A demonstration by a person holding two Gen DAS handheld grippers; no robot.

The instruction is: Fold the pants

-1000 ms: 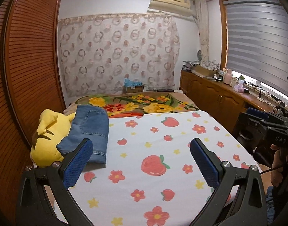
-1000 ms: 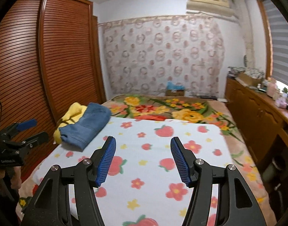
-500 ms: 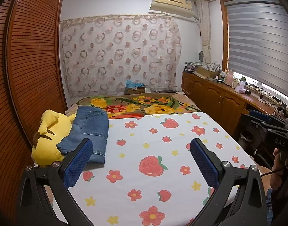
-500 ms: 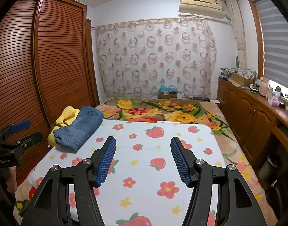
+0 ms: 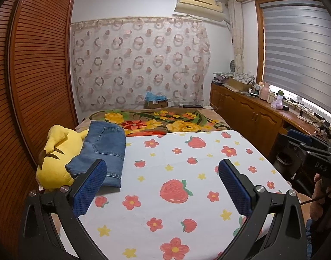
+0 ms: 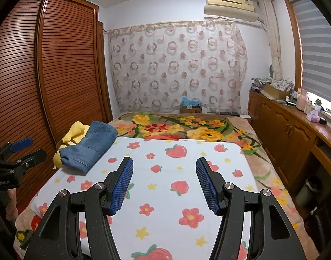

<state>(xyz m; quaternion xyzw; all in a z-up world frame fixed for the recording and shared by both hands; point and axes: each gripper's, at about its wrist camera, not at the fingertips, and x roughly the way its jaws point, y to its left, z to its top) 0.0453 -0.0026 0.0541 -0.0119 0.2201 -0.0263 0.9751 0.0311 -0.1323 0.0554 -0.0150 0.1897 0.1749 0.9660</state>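
Folded blue jeans (image 5: 104, 151) lie at the left edge of the white strawberry-print sheet (image 5: 176, 173), partly resting on a yellow plush toy (image 5: 57, 156). They also show in the right wrist view (image 6: 89, 147). My left gripper (image 5: 161, 173) is open and empty, held above the near part of the sheet, with its left pad just in front of the jeans. My right gripper (image 6: 164, 171) is open and empty over the sheet's middle, to the right of the jeans. Each gripper shows at the edge of the other's view.
A flowered blanket (image 6: 187, 127) covers the far end of the bed. A slatted wooden wardrobe (image 6: 57, 75) stands close on the left. Wooden cabinets (image 6: 284, 130) with clutter run along the right under the window. A cardboard box (image 6: 190, 108) sits by the curtain.
Both cameras have drawn back and tilted up a little, so the bed sits lower and farther in view. The jeans have not moved. Both grippers stay open.
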